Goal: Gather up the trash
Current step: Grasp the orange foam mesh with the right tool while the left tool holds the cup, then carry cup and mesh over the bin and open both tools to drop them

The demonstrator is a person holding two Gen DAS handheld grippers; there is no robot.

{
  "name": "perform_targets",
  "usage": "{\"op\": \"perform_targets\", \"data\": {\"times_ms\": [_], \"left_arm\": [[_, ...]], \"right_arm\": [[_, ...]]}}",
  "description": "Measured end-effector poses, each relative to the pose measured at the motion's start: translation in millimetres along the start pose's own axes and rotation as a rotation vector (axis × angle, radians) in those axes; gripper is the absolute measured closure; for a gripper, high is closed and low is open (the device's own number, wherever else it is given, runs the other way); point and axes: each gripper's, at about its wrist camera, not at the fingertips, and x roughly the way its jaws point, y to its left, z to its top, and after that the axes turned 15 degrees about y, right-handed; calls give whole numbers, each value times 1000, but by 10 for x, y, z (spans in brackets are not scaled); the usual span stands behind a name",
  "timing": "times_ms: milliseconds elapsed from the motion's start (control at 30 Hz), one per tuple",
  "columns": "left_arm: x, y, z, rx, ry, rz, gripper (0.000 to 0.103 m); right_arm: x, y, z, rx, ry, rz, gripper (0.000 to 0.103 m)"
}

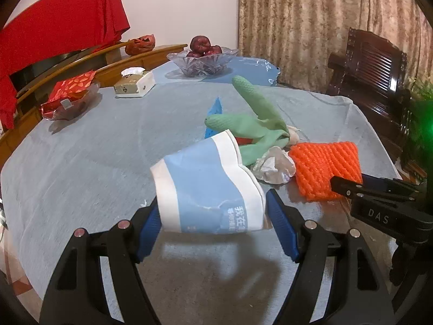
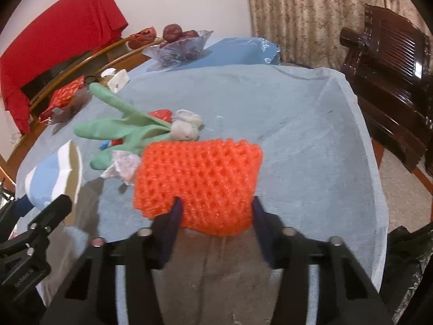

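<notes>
My left gripper (image 1: 213,216) is shut on a crushed blue-and-white paper cup (image 1: 205,187) and holds it above the grey tablecloth. My right gripper (image 2: 216,211) is shut on an orange foam net (image 2: 197,184), also seen in the left wrist view (image 1: 324,170). Beyond them a pile of trash lies on the table: a green rubber glove (image 1: 254,119), crumpled clear wrap (image 1: 273,168), a blue scrap (image 1: 215,108) and a grey wad (image 2: 186,127). The cup also shows at the left of the right wrist view (image 2: 54,178).
A glass bowl of red apples (image 1: 203,59), a tissue box (image 1: 135,82) and a glass dish with a red packet (image 1: 70,94) stand at the far side. A dark wooden chair (image 1: 376,81) stands right of the table. The table's right edge (image 2: 379,189) drops off.
</notes>
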Motion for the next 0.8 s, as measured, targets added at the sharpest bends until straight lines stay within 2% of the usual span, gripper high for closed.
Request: {"op": "perform_targets", "data": {"times_ms": [67, 167, 467, 800], "left_arm": [[-16, -8, -3, 3, -1, -2, 32], [-62, -30, -4, 8, -8, -7, 32], [-280, -190, -14, 41, -37, -33, 32], [-614, -583, -60, 110, -81, -101, 32]], "right_arm": [[-30, 18, -11, -11, -9, 11, 77], [-105, -3, -26, -6, -19, 29, 79], [-549, -72, -158, 10, -103, 42, 79], [-1184, -328, -449, 40, -199, -2, 79]]}}
